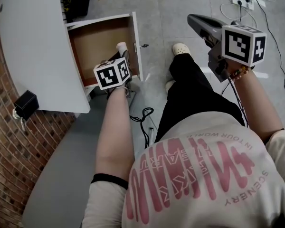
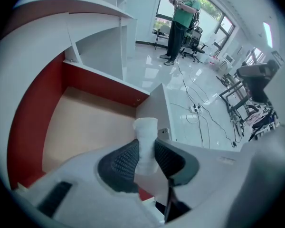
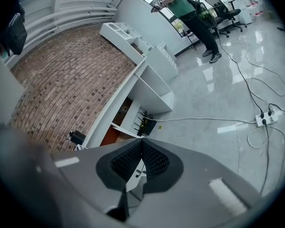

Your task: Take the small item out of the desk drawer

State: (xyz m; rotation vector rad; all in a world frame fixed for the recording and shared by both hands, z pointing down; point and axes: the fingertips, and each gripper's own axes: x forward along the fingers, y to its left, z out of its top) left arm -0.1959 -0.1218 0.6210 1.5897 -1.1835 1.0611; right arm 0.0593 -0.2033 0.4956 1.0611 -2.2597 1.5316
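Observation:
The desk drawer point(image 1: 102, 42) stands pulled out under the white desk top point(image 1: 33, 42), its bare wooden floor showing. My left gripper point(image 1: 123, 53) hangs over the drawer's right end, pointing steeply down. It is shut on a small white cylindrical item point(image 1: 122, 45). In the left gripper view the item point(image 2: 146, 141) stands upright between the ribbed pads of the left gripper point(image 2: 145, 152), above the drawer floor point(image 2: 85, 122). My right gripper point(image 1: 195, 21) is raised at the right, away from the drawer. In its own view the right gripper point(image 3: 141, 144) has its tips together with nothing between them.
The drawer's white front panel point(image 1: 137, 42) juts toward the person's legs and shoe point(image 1: 180, 49). A black box point(image 1: 26, 104) hangs at the desk edge by the brick wall. Cables point(image 1: 142, 115) and a power strip point(image 1: 242, 1) lie on the floor. Another person point(image 2: 180, 23) stands far off.

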